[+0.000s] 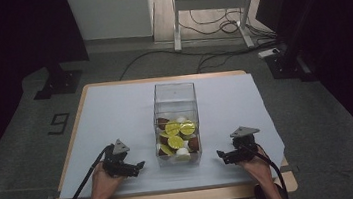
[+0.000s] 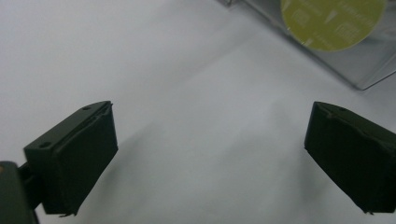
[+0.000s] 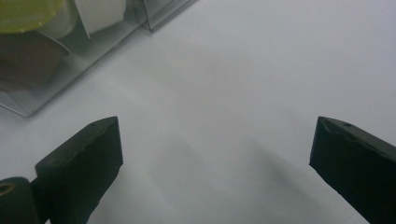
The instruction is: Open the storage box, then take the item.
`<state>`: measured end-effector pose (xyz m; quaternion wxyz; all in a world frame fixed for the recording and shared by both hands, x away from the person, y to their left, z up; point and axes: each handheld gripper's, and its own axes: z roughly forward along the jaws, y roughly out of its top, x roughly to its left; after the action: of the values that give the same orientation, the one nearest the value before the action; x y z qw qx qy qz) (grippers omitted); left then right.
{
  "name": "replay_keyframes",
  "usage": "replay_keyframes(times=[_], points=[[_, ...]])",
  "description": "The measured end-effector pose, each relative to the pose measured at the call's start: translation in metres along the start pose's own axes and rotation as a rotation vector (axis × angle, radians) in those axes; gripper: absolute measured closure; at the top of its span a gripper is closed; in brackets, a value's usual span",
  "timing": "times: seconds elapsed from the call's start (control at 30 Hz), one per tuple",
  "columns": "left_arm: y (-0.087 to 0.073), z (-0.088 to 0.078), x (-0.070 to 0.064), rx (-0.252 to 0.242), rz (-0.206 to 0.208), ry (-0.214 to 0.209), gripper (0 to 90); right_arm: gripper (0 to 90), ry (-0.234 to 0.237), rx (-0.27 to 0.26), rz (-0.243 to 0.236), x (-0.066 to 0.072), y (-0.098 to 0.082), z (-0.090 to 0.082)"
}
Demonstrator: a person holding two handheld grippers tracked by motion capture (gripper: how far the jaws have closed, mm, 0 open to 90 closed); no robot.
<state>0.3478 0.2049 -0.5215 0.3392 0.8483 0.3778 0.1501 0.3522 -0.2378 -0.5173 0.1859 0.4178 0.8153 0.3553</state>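
Both sets of fingers apart and empty; clear box (image 1: 177, 124) looks rigid, slick, bottom-heavy with discs (image 1: 173, 128): I would clamp opposite side walls low.

The high view looks down from above; both gripper views skim the sheet (image 1: 115, 111), sharing the clear box (image 1: 174, 99).

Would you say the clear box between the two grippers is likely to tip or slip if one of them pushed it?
The clear box stands taller than it is wide, so a high push might tip it. Its load of yellow, brown and white pieces sits in the lower half, which probably steadies it. The walls look smooth and glossy, so it would likely slide on the white sheet under a low push.
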Motion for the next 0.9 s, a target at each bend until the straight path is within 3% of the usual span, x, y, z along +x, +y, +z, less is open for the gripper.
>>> replay_keyframes(times=[0.27, 0.9], points=[[-0.003, 0.004, 0.002, 0.033, -0.012, 0.017, 0.0, 1.8, 0.02, 0.036, 0.014, -0.004, -0.011, 0.011], [-0.003, 0.006, 0.003, 0.042, -0.02, 0.02, 0.0, 0.6, 0.013, 0.024, 0.006, -0.003, -0.014, 0.013]])
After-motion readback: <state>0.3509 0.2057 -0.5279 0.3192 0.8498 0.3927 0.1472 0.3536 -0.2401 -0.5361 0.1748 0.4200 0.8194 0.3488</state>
